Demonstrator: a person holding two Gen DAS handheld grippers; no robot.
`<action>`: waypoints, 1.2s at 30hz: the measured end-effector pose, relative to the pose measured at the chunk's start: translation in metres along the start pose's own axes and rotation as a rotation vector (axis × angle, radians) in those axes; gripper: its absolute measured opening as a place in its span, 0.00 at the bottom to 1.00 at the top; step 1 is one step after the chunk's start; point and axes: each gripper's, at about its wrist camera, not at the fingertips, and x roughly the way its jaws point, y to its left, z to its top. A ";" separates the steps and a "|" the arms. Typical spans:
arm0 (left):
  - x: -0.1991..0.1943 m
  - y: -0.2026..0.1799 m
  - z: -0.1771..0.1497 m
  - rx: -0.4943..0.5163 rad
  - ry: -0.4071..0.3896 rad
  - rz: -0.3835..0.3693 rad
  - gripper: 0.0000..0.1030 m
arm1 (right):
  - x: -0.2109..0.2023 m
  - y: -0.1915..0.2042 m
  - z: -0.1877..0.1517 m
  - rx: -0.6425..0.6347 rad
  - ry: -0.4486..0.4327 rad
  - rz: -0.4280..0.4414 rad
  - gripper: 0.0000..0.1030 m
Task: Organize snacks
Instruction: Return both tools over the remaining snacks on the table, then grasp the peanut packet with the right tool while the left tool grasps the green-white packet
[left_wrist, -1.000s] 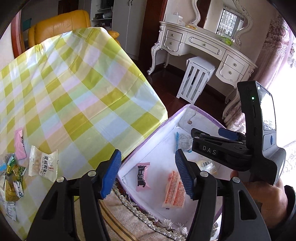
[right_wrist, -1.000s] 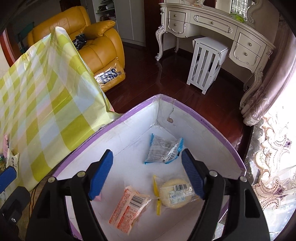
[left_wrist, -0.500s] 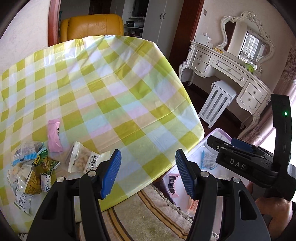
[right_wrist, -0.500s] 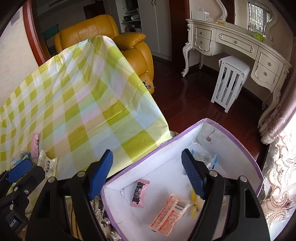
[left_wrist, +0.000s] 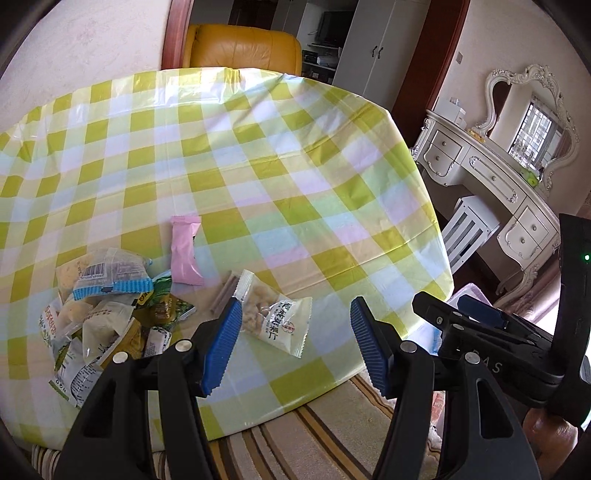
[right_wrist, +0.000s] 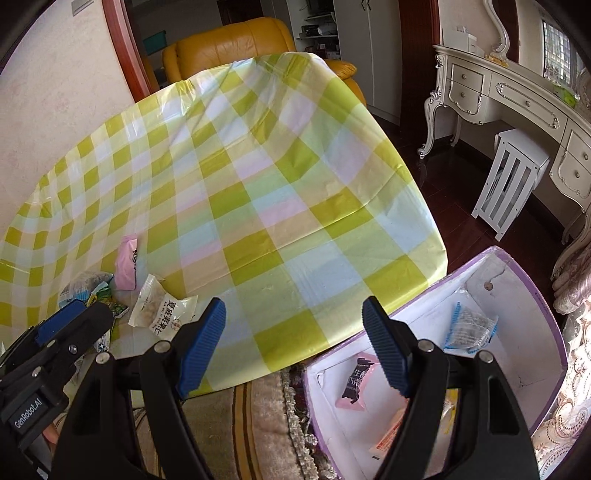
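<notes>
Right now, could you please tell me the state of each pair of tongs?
Left tongs: open, holding nothing.
Right tongs: open, holding nothing.

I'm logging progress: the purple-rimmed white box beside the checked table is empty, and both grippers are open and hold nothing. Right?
Not quite. The purple-rimmed white box already holds several snack packets, as the right wrist view shows. The left gripper and right gripper are indeed open, holding nothing.

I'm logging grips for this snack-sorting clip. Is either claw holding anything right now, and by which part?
Nothing is held. The left claw and the right claw both stand open and empty above the checked yellow-green plastic tablecloth.
</notes>
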 end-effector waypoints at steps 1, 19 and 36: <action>-0.001 0.006 -0.002 -0.011 0.000 0.004 0.58 | 0.001 0.005 -0.001 -0.008 0.003 0.006 0.74; -0.054 0.137 -0.052 -0.206 0.047 0.105 0.58 | 0.032 0.073 -0.012 -0.137 0.112 0.142 0.74; -0.027 0.167 -0.053 -0.014 0.222 0.117 0.58 | 0.072 0.137 -0.012 -0.617 0.201 0.135 0.75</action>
